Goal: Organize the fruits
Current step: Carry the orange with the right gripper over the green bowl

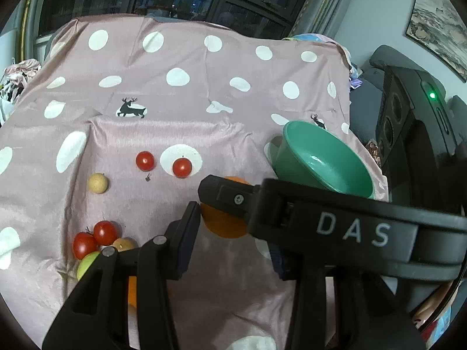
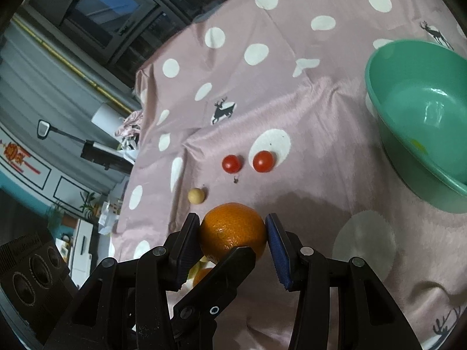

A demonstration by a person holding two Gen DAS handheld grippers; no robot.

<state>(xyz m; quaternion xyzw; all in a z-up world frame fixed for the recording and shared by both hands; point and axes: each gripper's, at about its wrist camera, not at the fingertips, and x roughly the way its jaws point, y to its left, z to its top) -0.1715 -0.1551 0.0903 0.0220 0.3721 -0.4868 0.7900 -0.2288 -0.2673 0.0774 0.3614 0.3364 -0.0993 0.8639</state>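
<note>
The right gripper (image 2: 233,229) clamps the round, firm, dimpled orange (image 2: 233,230) across its widest part. The left gripper (image 1: 230,250), wide open, holds nothing. The orange looks fairly heavy and grippy.

"DAS" on right gripper (image 1: 238,201) body.

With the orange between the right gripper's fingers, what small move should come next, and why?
Probably lift the orange and carry it right toward the green bowl. The right gripper has both pads against it, and the bowl looks empty.
</note>
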